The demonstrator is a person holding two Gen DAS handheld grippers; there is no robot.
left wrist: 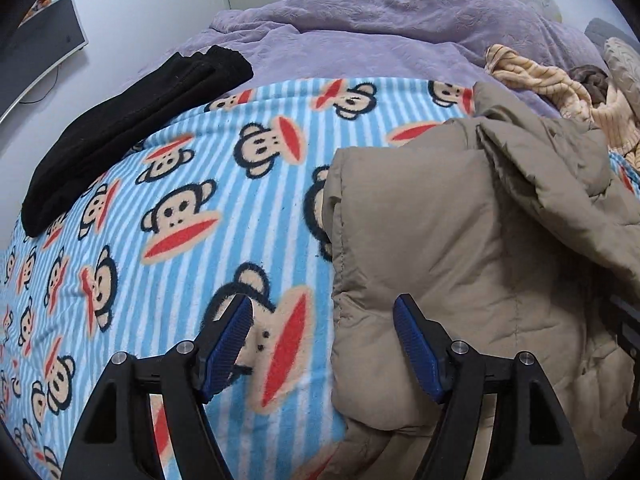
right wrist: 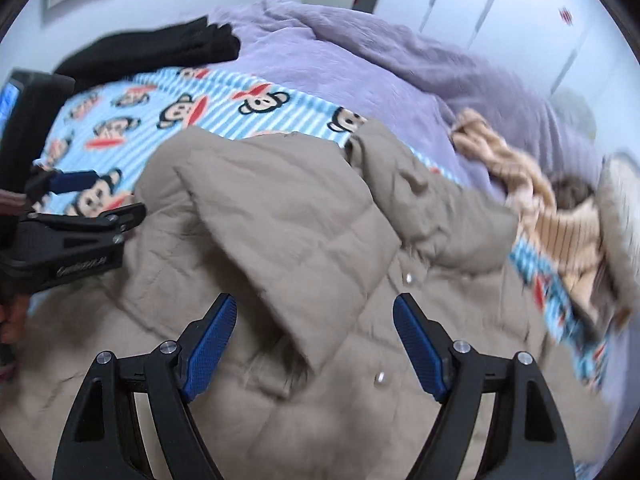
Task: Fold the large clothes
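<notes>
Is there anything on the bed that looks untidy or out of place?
Yes. The tan padded coat lies rumpled, one flap thrown loosely across it rather than folded flat. Behind it, a striped beige garment sits in a crumpled heap on the purple blanket. The black garment, however, looks neatly folded.

Left gripper point(left wrist: 322, 336): jaws spread wide, nothing between the 2 blue pads point(left wrist: 226, 344), both black fingers angled forward and down. Right gripper point(right wrist: 314, 340): jaws likewise wide apart, blue pads point(right wrist: 210, 350) bare, gripping nothing, pointed forward and down. Seen from the right wrist view, left gripper point(right wrist: 86, 204) at the far left edge, side-on, fingers reaching to the right. Behind it, a blurred sliver of hand, too unclear to read.
</notes>
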